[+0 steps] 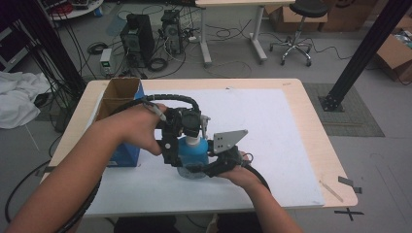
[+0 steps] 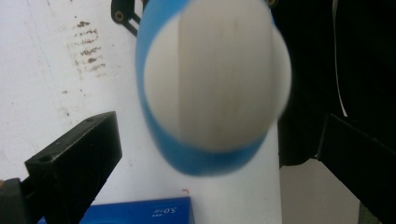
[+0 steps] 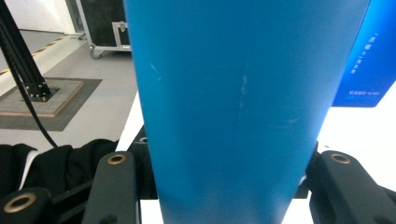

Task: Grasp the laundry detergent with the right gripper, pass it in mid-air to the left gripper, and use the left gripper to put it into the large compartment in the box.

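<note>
One blue spray bottle (image 1: pixel 193 154) is standing upright on the white sheet (image 1: pixel 272 131) covering the worktop (image 1: pixel 311 121), its long axis vertical and its white pump head (image 1: pixel 193 141) uppermost. In the high view the nozzle tip (image 1: pixel 206 119) is pointing away from the person, toward the far edge.

The right tongs (image 1: pixel 206 167) are clamping the bottle low on its body from the person's right; in the right gripper view the blue wall (image 3: pixel 233 107) is sitting squarely between the two black jaws, each pressing against a side.

The left tongs (image 1: pixel 187 127) are hanging directly above the pump head. In the left gripper view the blurred white top of the bottle (image 2: pixel 217 74) is lying between the jaws, which are standing wide apart, the near jaw well clear of it; contact on the far side cannot be told.

Just beside the bottle, on the person's left, one blue cardboard box (image 1: pixel 124 121) is standing with its flaps open and two compartments showing. Two hands are working, one per gripper, each trailing one black cable (image 1: pixel 167 98). On the floor beyond the worktop, two computer towers (image 1: pixel 137 36) and one wheeled stool (image 1: pixel 297 29) are standing well apart from the work.
</note>
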